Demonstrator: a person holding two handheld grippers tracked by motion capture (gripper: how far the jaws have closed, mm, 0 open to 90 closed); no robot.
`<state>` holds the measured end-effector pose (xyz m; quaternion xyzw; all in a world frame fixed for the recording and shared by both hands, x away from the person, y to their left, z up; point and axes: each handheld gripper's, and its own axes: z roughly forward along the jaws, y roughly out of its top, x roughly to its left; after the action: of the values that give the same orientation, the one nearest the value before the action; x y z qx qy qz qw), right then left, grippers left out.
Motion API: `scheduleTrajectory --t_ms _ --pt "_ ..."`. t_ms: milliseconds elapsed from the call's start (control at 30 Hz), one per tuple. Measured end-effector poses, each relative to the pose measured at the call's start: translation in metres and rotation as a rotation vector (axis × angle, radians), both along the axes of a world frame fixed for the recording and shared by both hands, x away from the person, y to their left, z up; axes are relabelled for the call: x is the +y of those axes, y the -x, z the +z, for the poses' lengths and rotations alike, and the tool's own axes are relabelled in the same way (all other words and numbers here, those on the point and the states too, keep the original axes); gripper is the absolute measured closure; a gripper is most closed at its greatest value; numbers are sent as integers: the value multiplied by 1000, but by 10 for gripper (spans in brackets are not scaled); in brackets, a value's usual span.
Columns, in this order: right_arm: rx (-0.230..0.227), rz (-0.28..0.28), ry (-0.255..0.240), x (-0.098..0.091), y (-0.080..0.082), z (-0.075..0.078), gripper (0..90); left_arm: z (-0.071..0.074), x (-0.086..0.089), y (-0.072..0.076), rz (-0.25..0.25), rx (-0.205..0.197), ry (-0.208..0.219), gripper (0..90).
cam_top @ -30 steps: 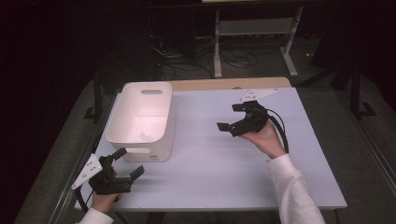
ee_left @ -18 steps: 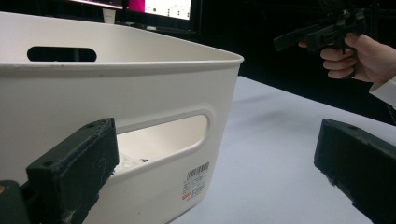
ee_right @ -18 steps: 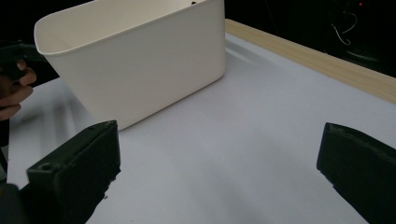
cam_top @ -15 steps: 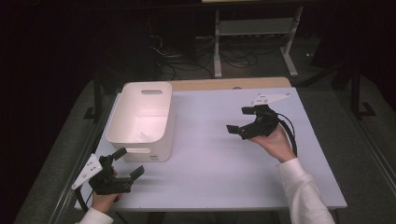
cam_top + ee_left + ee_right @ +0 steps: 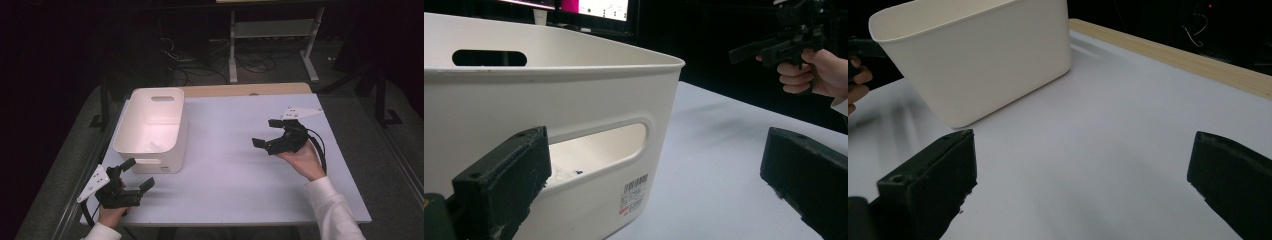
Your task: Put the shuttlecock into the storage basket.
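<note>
We judge the work barely begun: our left gripper (image 5: 134,178) waits with jaws spread, the white bin (image 5: 152,127) just ahead of them, untouched, while our right gripper (image 5: 270,133) hangs released and empty, well apart from the bin.

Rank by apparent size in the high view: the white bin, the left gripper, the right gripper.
1. white bin, clearly the largest.
2. left gripper and right gripper: they look about alike, both with jaws open, so no ranking between them.
</note>
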<state>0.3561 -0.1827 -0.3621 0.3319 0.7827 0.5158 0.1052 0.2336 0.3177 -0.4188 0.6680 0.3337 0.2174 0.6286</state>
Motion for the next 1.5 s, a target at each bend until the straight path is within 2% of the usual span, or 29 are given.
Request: scheduleTrajectory --t_ms 300,467,900,1233,1500 --pt "-17 -24 -3 -13 9 -6 0 0 0 0 0 0 -1 0" --pt "-47 -46 -8 -18 13 -8 0 0 0 0 0 -1 -1 0" --pt "-66 -47 -2 -23 24 -17 0 0 1 0 2 3 -2 0" --pt "-84 -60 -28 -35 35 -23 0 1 0 0 -3 1 -6 0" --pt "-85 -79 -20 -44 43 -33 0 1 0 0 -1 -1 -4 0"
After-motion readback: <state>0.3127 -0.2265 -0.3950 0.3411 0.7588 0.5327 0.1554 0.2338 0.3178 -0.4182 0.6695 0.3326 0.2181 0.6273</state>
